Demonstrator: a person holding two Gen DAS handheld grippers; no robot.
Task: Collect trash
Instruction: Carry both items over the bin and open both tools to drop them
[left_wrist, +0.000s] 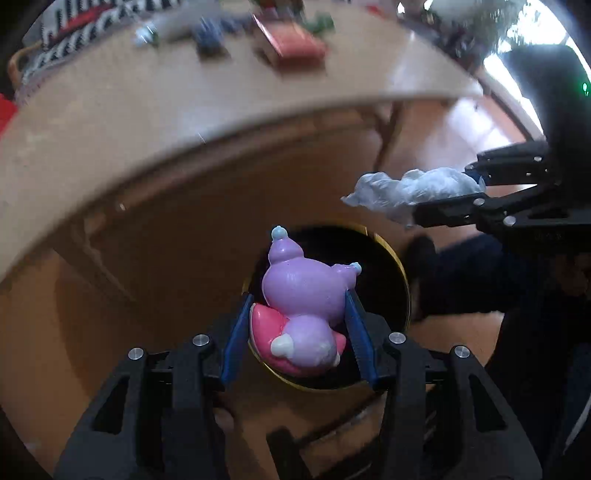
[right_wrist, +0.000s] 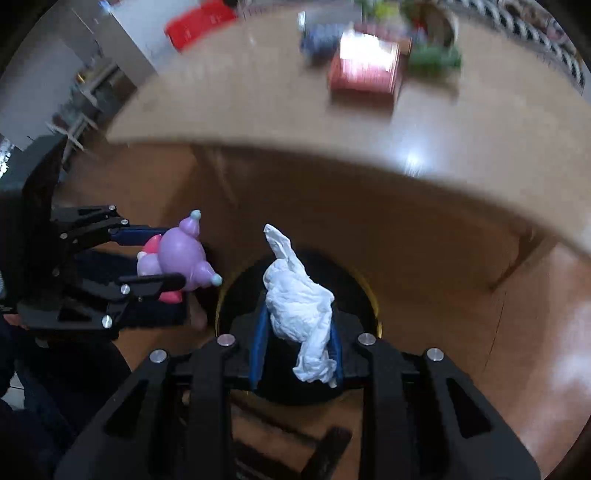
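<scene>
Wooden table (left_wrist: 110, 122), red box (left_wrist: 291, 44) on it, brown floor (right_wrist: 535, 332)

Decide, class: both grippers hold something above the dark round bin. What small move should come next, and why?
Probably open the right gripper: its crumpled white tissue hangs right over the bin's dark mouth. The left gripper is shut on a purple toy figure, hardly trash.
</scene>
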